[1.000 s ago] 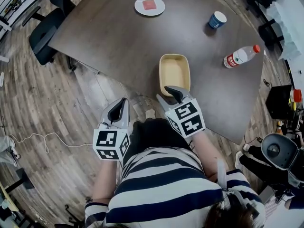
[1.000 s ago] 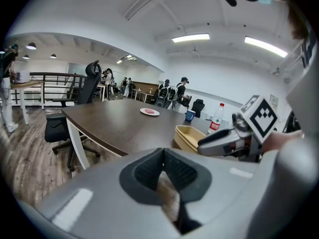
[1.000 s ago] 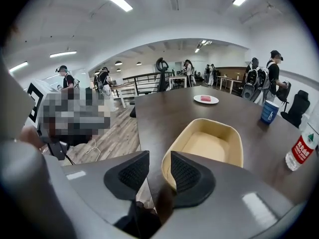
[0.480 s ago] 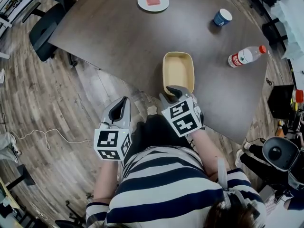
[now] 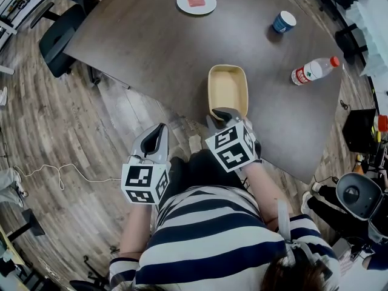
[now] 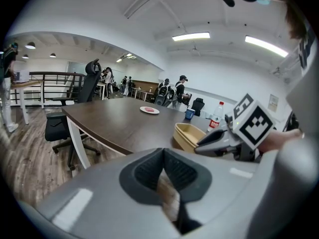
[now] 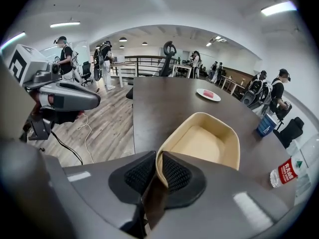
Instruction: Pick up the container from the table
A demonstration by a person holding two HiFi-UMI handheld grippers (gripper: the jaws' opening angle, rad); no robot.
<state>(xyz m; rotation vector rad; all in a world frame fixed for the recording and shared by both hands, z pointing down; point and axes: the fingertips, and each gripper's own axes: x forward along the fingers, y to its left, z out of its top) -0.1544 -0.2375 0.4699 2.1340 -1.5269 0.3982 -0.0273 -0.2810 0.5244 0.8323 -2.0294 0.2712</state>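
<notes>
Since a second ago our right gripper [image 5: 225,113] has rolled a little at the near end of the container [image 5: 228,88]. Its jaws, which stood wide then, have just been closing. Our left gripper [image 5: 157,132] has not shifted; it hangs off the table's [image 5: 145,47] near edge, over the wood floor.

In the right gripper view the near wall of the tan container [image 7: 207,141] stands between the two ribbed pads, one pad inside the rim and one outside. Both seem pressed against it, so we judge the grip made. In the left gripper view the left jaws meet at their tips with nothing between them, only floor showing behind.

The container sits flat on the table near its front edge, well apart from the plate [image 5: 196,1], the blue cup [image 5: 284,21] and the bottle [image 5: 313,71] farther off. So the reach and the pinch look done. What is left, as we read it, is the lift itself, since nothing shows the container off the tabletop yet. With only one end wall gripped, we expect the far end may sag as it rises.
</notes>
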